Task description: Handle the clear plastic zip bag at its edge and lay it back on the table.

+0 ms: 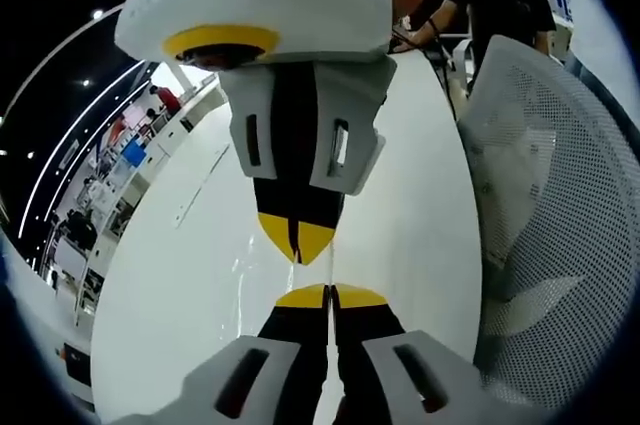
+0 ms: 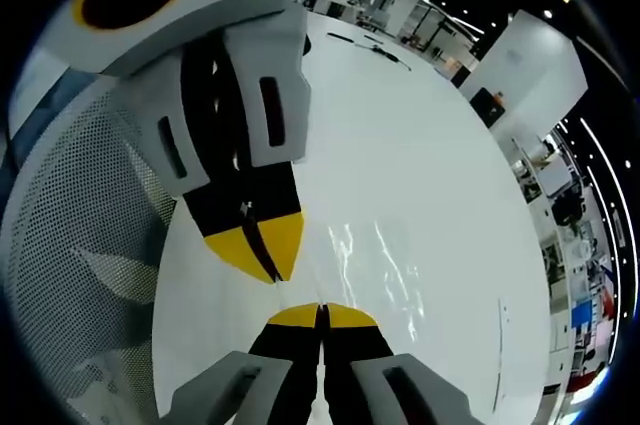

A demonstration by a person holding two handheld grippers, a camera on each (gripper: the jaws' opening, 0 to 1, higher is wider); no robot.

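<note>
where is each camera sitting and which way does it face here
left gripper view: rides on the left gripper, looking along its closed yellow-tipped jaws over the white table; the right gripper faces it tip to tip, a mesh chair beside.
right gripper view: rides on the right gripper, jaws closed, facing the left gripper across the table, where the clear plastic zip bag glints.
shared: both grippers, the table, the mesh chair, and the bag's thin edge between the tips.

Both grippers (image 2: 322, 307) (image 2: 262, 245), jaws closed, over bag (image 2: 375, 265) on table (image 2: 420, 145).
</note>
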